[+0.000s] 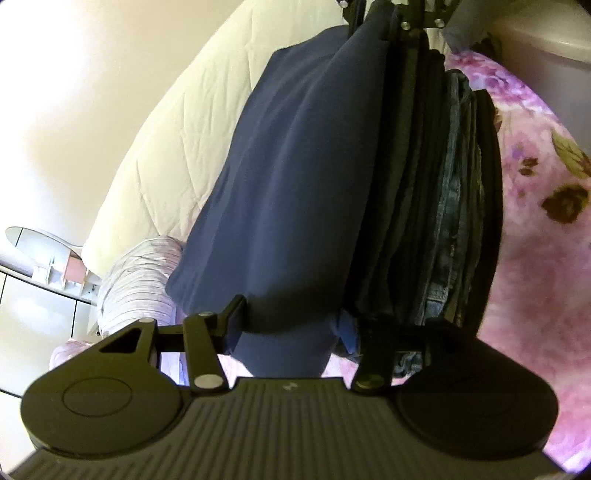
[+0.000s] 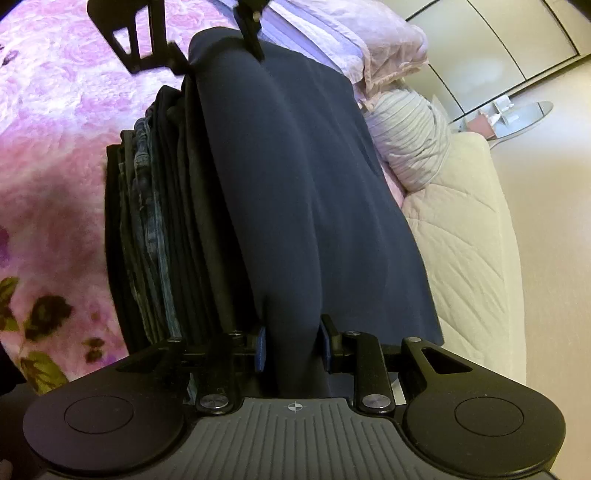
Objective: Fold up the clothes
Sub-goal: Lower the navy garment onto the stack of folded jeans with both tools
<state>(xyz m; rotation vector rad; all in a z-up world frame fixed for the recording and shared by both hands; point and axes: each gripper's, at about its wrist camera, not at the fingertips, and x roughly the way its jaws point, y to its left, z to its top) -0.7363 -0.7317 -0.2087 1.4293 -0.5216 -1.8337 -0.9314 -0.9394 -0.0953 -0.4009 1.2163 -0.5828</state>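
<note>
**Navy cloth held at both ends over the pile**

Left wrist view: my left hand-held gripper (image 1: 291, 332) sits at one end of the navy cloth (image 1: 291, 177). The cloth bulges between the fingers. The left finger (image 1: 234, 317) stands beside the fold, and the blue pad (image 1: 347, 332) shows on the other side; the jaws are about half wide, and I cannot tell whether the pads still press the fabric. The cloth runs away from me, lying on top of a pile of dark clothes (image 1: 410, 206) with jeans (image 1: 448, 221) among them. The pile rests on a pink floral blanket (image 1: 535, 258). To the left lies a cream quilt (image 1: 177, 147) and a striped pillow (image 1: 140, 280). At the far end of the cloth I see the other gripper (image 1: 402, 18).

Right wrist view: my right hand-held gripper (image 2: 291, 345) has its jaws narrow, both blue pads (image 2: 261, 347) pressed against a bunched fold of the navy cloth (image 2: 295, 184). The cloth stretches ahead over the pile (image 2: 192, 221), jeans (image 2: 147, 206) showing at its left edge, all on the blanket (image 2: 55, 166). The left gripper (image 2: 221, 55) meets the cloth's far end. The pillow (image 2: 410, 144) and quilt (image 2: 461, 258) lie to the right.
</note>
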